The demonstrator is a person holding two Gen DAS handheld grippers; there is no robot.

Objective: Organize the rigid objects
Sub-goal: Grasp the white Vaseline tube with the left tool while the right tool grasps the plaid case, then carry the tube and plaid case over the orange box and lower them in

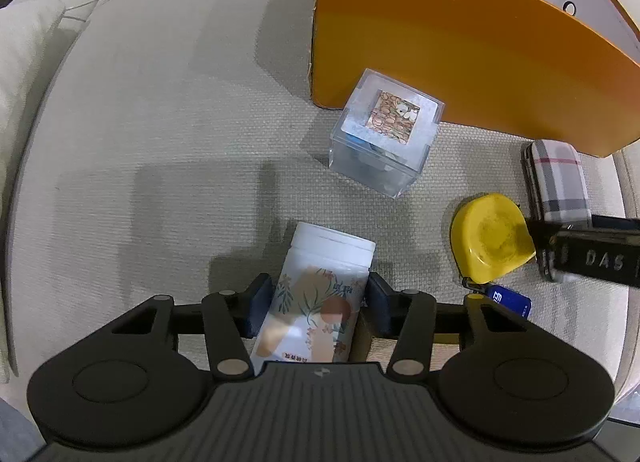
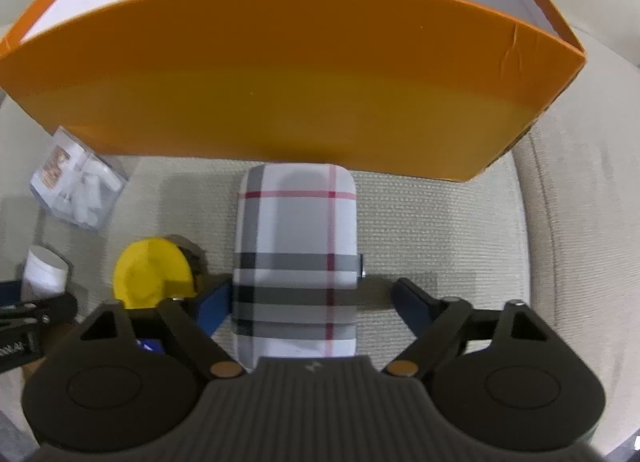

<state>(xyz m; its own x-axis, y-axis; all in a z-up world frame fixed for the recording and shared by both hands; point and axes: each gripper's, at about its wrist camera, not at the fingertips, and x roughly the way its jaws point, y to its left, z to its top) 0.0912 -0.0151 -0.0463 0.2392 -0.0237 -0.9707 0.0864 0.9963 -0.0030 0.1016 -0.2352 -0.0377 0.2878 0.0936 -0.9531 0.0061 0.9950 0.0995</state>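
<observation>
Your left gripper (image 1: 318, 304) has its pads against both sides of the floral-print white bottle (image 1: 320, 294), lying low in the frame's centre. Your right gripper (image 2: 310, 302) straddles the plaid case (image 2: 296, 258) at mid-frame: its left pad touches, the right one stands clear, so nothing is clamped. The orange box (image 2: 280, 93) fills the upper frame, touching the case's far end.
</observation>
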